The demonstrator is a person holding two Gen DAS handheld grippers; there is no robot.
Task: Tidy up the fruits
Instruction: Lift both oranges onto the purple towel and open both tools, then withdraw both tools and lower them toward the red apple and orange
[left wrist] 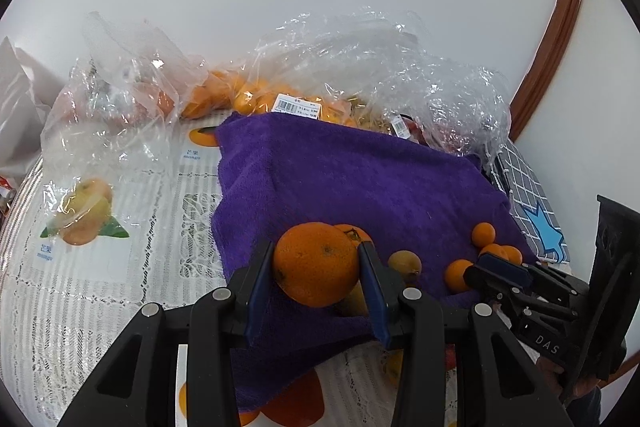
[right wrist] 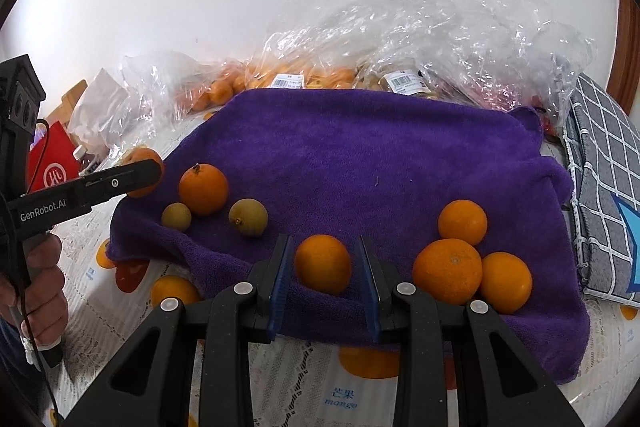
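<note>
Fruits lie scattered on a purple towel (right wrist: 360, 155) spread over the surface (left wrist: 100, 287), which wears a lace-patterned cloth printed with mango pictures. Behind the towel, crumpled clear plastic bags (right wrist: 420, 39) hold more oranges and other produce, barcode labels showing. A grey checked cushion (right wrist: 600, 187) sits at the towel's right edge.

The left tool (left wrist: 318, 267) is clamped on a large orange (left wrist: 316, 263), both blue pads pressed against its sides, over the towel's left front corner. Just behind it sits another orange with a stem (right wrist: 203, 189), and two small yellowish-brown fruits (right wrist: 248, 217) rest near it on the towel.

The right tool (right wrist: 323, 267) has its fingers standing to either side of a small orange (right wrist: 323, 263) that rests on the towel's front fold; a sliver of gap shows on each side, so the pads are not pressing it. To the right, three more small oranges (right wrist: 448, 271) huddle together, touching.

A hand (right wrist: 40, 283) grips the handle of the left tool at the edge of the right wrist view.
</note>
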